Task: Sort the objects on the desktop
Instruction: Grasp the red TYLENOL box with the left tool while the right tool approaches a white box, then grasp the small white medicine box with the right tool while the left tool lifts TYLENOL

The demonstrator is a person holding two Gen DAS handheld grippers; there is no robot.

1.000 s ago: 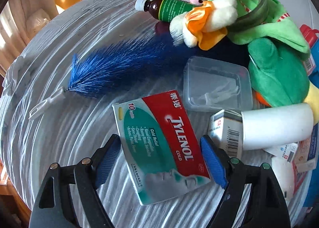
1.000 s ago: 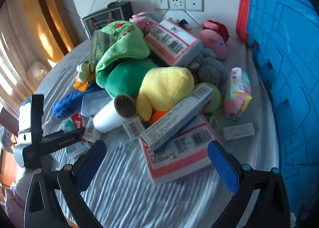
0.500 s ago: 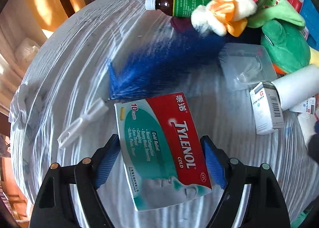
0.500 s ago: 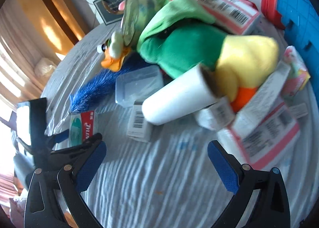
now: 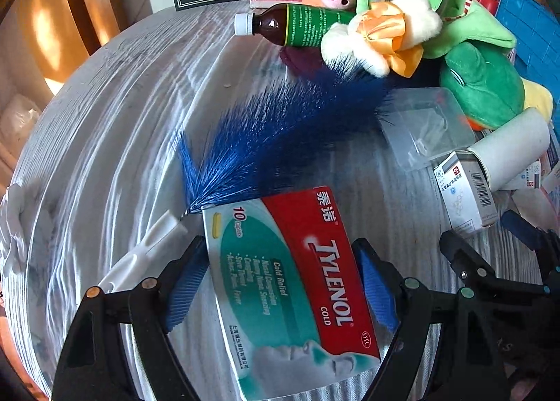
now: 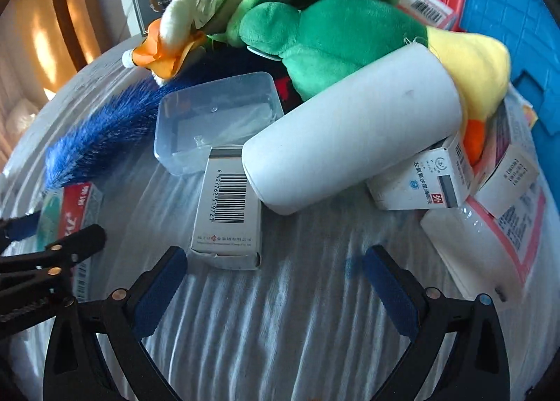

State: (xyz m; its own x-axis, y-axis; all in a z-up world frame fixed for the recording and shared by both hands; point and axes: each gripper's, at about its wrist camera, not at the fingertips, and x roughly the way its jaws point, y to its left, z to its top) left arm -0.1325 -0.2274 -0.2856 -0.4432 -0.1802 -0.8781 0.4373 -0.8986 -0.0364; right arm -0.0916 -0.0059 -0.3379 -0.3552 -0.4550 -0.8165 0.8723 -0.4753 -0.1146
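Right gripper (image 6: 274, 290) lowered, barcoded box (image 6: 227, 213) ahead

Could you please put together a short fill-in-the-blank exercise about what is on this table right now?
1. The left gripper is closed on the ____ box.
2. The blue duster has a ____ handle.
3. Nothing sits between the open pads of the ____ gripper.
4. The white roll lies next to a small box whose top face shows a ____.

Missing words: Tylenol; white; right; barcode
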